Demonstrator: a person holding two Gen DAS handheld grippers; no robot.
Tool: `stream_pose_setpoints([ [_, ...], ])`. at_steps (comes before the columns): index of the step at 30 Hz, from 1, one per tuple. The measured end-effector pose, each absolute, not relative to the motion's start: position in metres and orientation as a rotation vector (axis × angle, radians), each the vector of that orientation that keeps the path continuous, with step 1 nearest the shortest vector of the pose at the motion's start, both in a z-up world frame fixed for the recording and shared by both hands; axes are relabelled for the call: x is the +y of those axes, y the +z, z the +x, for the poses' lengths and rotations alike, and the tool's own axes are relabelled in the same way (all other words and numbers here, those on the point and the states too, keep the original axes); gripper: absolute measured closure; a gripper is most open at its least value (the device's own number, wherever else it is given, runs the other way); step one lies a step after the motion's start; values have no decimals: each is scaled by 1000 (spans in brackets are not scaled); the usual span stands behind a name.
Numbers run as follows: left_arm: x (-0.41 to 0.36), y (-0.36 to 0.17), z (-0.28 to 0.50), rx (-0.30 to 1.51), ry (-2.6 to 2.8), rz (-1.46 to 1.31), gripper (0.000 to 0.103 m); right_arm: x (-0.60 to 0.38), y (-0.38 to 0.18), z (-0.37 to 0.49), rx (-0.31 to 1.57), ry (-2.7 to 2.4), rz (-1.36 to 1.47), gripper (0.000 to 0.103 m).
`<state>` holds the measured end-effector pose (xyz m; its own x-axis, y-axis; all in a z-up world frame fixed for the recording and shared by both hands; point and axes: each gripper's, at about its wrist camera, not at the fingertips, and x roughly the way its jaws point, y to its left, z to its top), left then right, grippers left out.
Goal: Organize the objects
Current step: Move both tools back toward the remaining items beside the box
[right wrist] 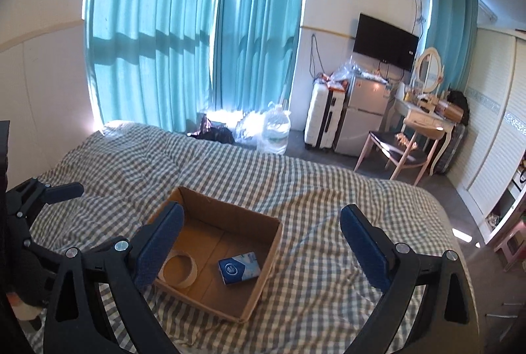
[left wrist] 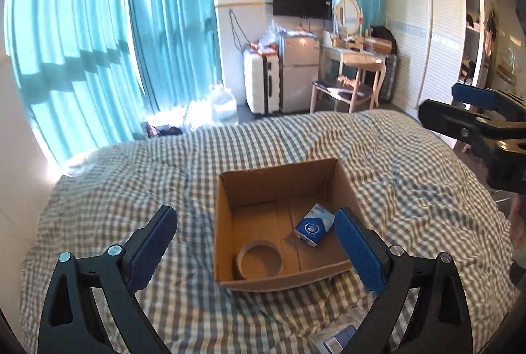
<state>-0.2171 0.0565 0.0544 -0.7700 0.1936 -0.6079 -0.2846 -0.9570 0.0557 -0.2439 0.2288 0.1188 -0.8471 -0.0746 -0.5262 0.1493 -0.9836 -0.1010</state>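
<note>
An open cardboard box [left wrist: 279,186] [right wrist: 230,215] sits on the checked quilt. Inside it lie a brown tape roll [left wrist: 259,260] [right wrist: 179,271] and a blue tissue pack [left wrist: 314,229] [right wrist: 239,266]. My left gripper [left wrist: 255,211] hovers above the box's near side, jaws wide open and empty. My right gripper [right wrist: 262,207] hangs above the box's right half, also wide open with nothing between its blue pads. Each gripper shows at the edge of the other's view: the right gripper [left wrist: 473,120] at the far right, the left gripper [right wrist: 49,192] at the far left.
The checked quilt [left wrist: 131,183] [right wrist: 328,196] covers the whole bed. A clear plastic packet [left wrist: 338,334] lies on it just in front of the box. Beyond the bed stand a chair [right wrist: 394,150], a white suitcase [right wrist: 323,117], a small fridge [right wrist: 361,120] and a water jug [right wrist: 276,127].
</note>
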Motion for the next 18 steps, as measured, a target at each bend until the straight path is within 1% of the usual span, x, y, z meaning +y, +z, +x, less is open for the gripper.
stream_pose_setpoints([
  [6, 49, 75, -165, 162, 2818, -870, 4, 233, 143, -189, 224, -2852, 779, 6],
  [10, 44, 70, -134, 115, 2870, -889, 4, 229, 144, -142, 293, -2822, 712, 6],
  [14, 37, 55, -111, 11, 2920, -947, 4, 220, 122, -111, 391, -2782, 700, 6],
  [18, 38, 30, -91, -51, 2924, -977, 4, 211, 75, -91, 485, -2720, 731, 6],
])
